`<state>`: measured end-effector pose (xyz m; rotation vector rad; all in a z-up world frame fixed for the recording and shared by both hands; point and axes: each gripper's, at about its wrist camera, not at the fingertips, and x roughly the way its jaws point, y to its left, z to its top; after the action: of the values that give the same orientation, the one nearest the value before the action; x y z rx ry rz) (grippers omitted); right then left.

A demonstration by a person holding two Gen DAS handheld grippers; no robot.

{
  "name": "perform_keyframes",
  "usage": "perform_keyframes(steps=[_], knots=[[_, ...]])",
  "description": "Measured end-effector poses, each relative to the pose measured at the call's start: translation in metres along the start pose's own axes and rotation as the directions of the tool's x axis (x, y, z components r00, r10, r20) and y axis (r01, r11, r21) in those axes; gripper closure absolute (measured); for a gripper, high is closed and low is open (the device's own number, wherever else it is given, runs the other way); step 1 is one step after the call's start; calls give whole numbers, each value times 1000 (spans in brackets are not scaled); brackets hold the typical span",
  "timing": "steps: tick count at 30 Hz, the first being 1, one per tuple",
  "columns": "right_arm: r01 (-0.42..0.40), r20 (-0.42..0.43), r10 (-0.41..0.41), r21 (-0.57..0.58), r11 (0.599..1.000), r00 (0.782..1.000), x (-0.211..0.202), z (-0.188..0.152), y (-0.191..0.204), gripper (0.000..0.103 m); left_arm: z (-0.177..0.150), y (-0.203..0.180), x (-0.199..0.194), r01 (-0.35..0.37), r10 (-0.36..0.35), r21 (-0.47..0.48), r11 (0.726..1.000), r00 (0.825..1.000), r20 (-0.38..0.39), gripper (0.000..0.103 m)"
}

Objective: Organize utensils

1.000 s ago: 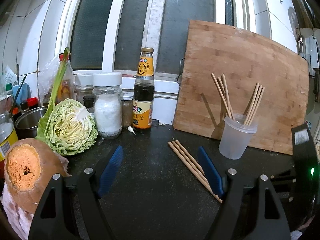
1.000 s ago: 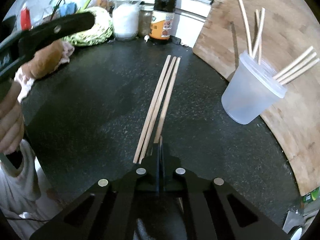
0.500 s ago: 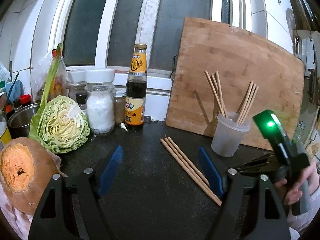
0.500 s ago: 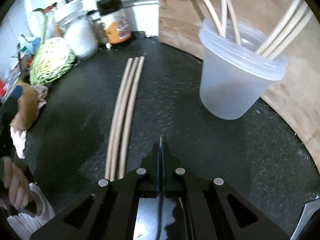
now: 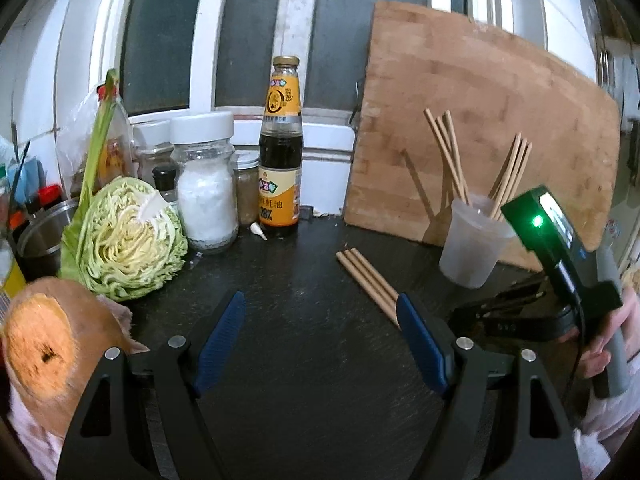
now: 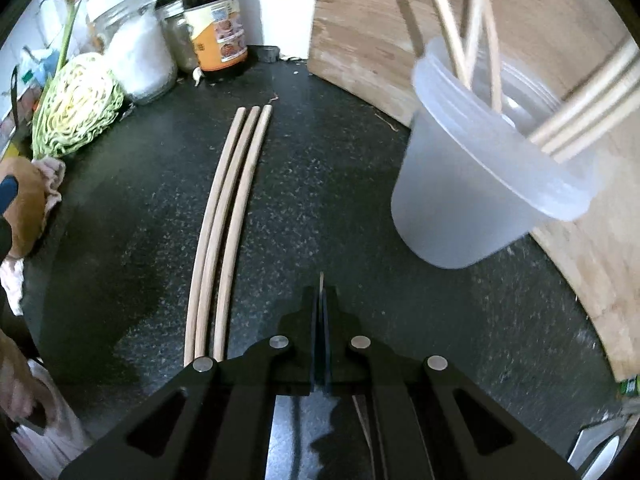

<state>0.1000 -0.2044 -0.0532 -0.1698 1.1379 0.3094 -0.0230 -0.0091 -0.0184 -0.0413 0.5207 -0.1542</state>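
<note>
Between three chopsticks (image 6: pixel 224 216) and cup (image 6: pixel 472 200), the right hand-held gripper (image 6: pixel 321 280) is pressed together; the left hand-held gripper (image 5: pixel 320 316) gapes apart.

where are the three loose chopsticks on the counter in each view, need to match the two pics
Left wrist: loose chopsticks lie right of centre on the dark counter, running diagonally behind the right finger of the left claw.
Right wrist: loose chopsticks lie left of centre, running lengthwise up the picture.
Shared landmark: the plastic cup holding more chopsticks, to their right in both views.
</note>
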Motion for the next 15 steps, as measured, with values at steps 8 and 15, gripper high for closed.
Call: perform_keyframes(steps=[8, 15], knots=[[-190, 222, 178, 30, 981, 959, -48, 18, -15, 101, 34, -14, 15, -2, 7, 39, 999, 992, -125, 26], [-332, 683, 260, -27, 943, 683, -162, 21, -40, 101, 67, -52, 74, 26, -10, 47, 999, 955, -297, 65]])
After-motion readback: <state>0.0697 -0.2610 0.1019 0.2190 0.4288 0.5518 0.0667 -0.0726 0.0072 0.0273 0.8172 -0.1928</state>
